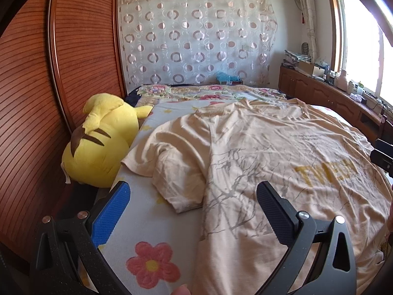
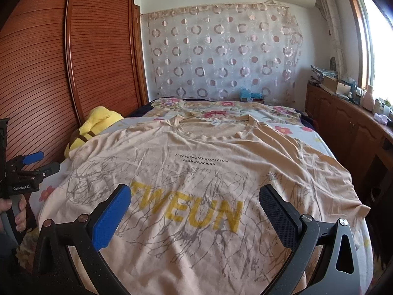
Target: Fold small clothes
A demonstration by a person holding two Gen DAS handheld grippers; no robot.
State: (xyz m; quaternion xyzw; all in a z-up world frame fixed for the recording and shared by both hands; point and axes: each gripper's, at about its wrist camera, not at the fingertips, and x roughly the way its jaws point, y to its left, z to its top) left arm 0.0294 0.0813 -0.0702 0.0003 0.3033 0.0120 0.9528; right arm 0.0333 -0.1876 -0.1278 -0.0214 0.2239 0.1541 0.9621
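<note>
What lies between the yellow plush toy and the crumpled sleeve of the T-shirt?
In the left wrist view, only a bare strip of floral bedsheet separates the plush toy from the sleeve.

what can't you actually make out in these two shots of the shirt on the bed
- T-shirt hem: cut off by the bottom edge in both wrist views.
- Its left sleeve: bunched, so the cuff's underside is hidden in the left wrist view.
- Neck label: too small to read, right wrist view.
- Yellow plush toy: face turned away; half hidden behind the shirt in the right wrist view.
- Clutter on the cabinet: too small, washed out by window glare.
</note>
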